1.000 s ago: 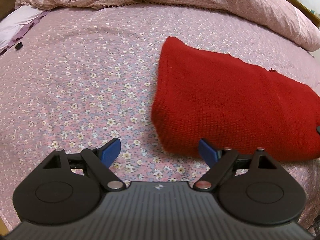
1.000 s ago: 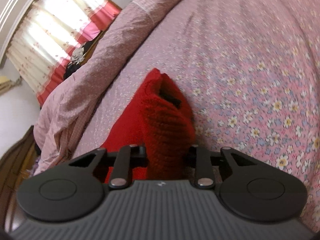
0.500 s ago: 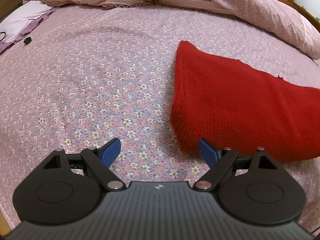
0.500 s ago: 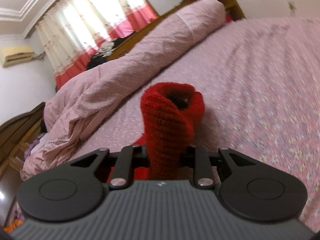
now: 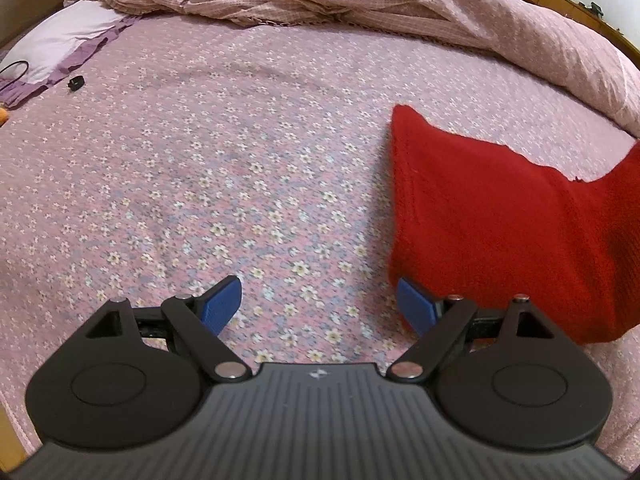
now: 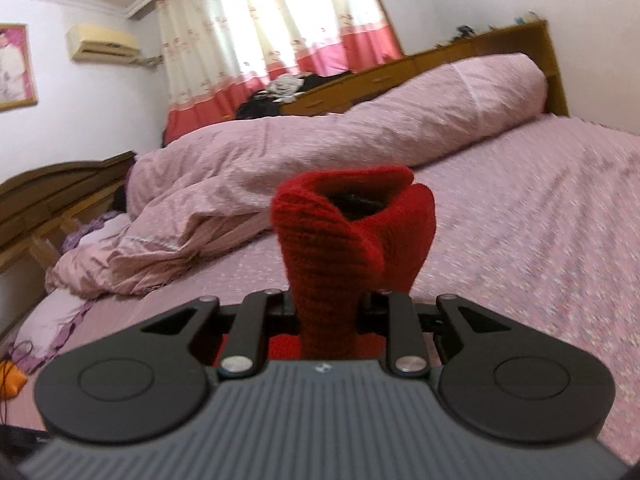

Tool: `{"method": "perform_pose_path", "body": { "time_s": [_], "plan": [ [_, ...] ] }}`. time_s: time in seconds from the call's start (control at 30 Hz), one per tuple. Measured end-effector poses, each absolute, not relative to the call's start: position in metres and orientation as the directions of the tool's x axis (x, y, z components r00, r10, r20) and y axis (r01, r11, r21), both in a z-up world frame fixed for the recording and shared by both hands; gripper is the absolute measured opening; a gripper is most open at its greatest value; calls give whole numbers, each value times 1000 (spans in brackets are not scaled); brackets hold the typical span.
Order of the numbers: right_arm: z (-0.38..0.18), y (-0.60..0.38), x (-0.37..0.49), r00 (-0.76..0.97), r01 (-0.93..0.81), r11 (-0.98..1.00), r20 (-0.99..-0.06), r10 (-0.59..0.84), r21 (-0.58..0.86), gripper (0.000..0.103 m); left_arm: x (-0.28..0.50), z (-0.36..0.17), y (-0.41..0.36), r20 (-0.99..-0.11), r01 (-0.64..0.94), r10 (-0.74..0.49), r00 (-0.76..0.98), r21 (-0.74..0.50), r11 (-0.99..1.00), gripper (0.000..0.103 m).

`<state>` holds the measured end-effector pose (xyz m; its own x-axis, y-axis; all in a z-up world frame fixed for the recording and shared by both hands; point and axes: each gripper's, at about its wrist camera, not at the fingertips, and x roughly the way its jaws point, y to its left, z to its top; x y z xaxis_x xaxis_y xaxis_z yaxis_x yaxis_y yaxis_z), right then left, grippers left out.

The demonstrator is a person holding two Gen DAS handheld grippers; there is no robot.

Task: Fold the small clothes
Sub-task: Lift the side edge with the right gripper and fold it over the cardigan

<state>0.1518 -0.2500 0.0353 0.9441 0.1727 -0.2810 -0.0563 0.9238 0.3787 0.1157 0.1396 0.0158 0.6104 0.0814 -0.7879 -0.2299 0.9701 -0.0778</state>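
Note:
A red knitted garment lies on the flowered bedsheet at the right of the left wrist view; its far right end rises off the bed. My left gripper hovers open over the sheet, its right blue pad just beside the garment's near left corner, nothing between the pads. In the right wrist view my right gripper is shut on a bunched fold of the red garment, which stands up between the fingers and hides the pads.
A rumpled pink quilt runs along the far side of the bed. A pale pillow, a cable and a small black object lie at the left. A wooden headboard, curtains and a wall air conditioner show behind.
My right gripper has risen and rolled upright, lifting its end of the red garment off the bed. My left gripper has drifted left, so the garment now sits further right in its view.

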Motion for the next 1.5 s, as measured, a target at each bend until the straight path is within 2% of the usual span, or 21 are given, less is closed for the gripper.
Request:
{"method": "perform_pose_path", "body": {
  "time_s": [0.43, 0.9, 1.03, 1.27, 1.5],
  "plan": [
    [49, -192, 170, 922, -170, 933, -284, 264, 316, 25, 117, 14, 159, -788, -247, 86, 609, -85, 965, 88],
    [5, -112, 177, 834, -306, 940, -433, 342, 153, 25, 117, 3, 179, -800, -278, 81, 595, -110, 954, 88],
    [7, -107, 177, 842, -306, 940, -418, 341, 151, 25, 115, 2, 186, -799, -290, 82, 595, -118, 950, 88],
    [35, -99, 167, 894, -306, 938, -289, 342, 164, 24, 111, 2, 199, -794, -318, 92, 601, -133, 939, 88],
    [10, -61, 162, 839, -393, 905, -340, 425, 161, 24, 103, 0, 209, -795, -345, 105, 597, -136, 929, 88]
  ]
}}
